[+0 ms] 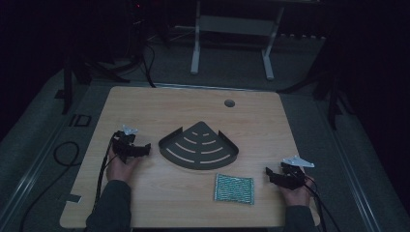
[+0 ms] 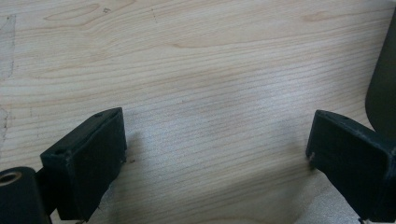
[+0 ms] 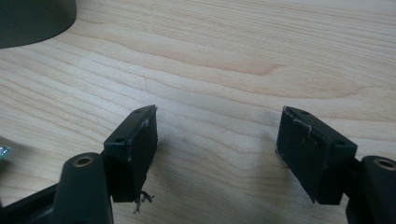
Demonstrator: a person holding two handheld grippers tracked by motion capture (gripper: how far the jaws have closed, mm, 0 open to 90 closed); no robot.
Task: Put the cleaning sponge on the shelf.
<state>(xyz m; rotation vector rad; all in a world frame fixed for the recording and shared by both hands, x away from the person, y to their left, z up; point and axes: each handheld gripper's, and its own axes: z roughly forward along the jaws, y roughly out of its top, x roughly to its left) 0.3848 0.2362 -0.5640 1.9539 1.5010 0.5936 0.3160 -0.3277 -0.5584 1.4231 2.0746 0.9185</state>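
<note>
**Hidden, cropped and unresolved detail**

From my remote station, the high view is dim: the room beyond the surface (image 1: 145,104) falls into darkness, and I cannot make out what stands there apart from a pale frame (image 1: 232,29), cut off by the top edge. My forearms are cropped by the bottom edge. In the left gripper view, the dark corner tray (image 2: 384,88) is cut by the right edge; in the right gripper view it (image 3: 32,18) is cropped at the top-left corner. The patterned cloth (image 3: 3,151) appears as a mere sliver at the left edge, its weave unreadable.
</note>
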